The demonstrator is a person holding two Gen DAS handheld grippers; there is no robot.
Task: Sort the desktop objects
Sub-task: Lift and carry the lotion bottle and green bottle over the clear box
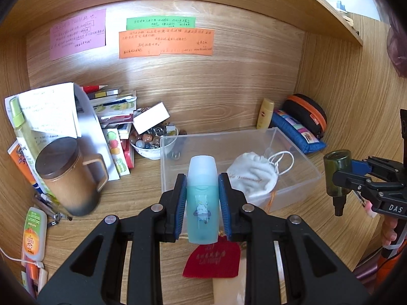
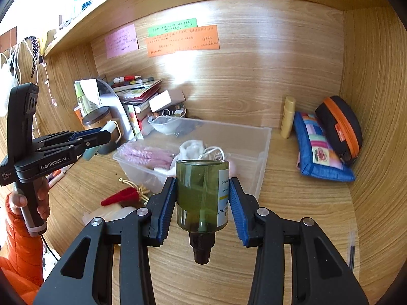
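Left hand-held gripper (image 1: 202, 198) clenched a blue bottle (image 1: 202, 200), right hand-held gripper (image 2: 203, 200) an inverted green bottle (image 2: 202, 195); a clear bin (image 2: 257, 139) stood mid-desk (image 2: 292, 203), clutter crowding the left corner.

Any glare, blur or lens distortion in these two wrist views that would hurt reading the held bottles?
Left wrist view: strong fisheye bowing of the shelf and dark vignetted corners; a bright patch on the back panel; the blue bottle in the left gripper is sharp. Right wrist view: same bowing, glare on the back panel; the green bottle in the right gripper is sharp, its label only partly readable.
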